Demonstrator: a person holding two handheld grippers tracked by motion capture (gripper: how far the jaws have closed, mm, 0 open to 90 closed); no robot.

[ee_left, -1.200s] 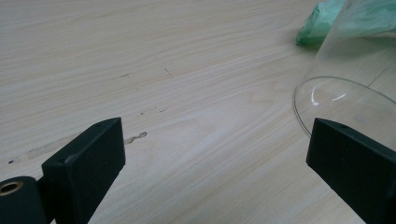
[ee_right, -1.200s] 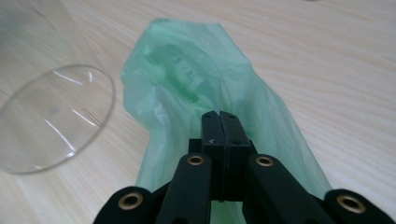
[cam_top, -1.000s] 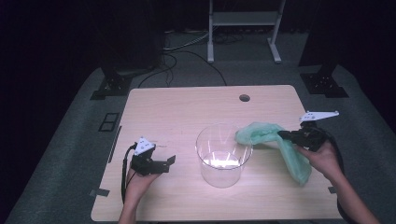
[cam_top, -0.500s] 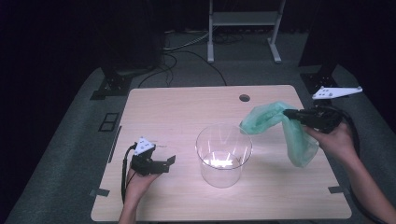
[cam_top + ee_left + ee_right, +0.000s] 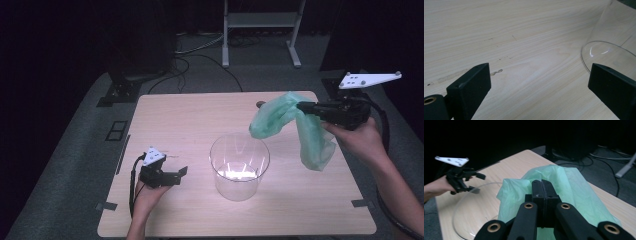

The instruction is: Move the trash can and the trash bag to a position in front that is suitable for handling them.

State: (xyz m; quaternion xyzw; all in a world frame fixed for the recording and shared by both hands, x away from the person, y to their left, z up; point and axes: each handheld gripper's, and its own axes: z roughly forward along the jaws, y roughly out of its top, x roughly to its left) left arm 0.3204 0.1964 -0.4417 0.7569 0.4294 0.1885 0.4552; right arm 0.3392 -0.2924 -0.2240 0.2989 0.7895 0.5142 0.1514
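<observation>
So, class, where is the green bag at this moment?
In the high view, the green bag hangs from the right gripper at the table's right side, just right of the clear container.

We see 1 pale green plastic bag, thin and crumpled, hanging in the air above the table's right side, draped in 2 limp folds next to the clear container, approx. upright.
</observation>
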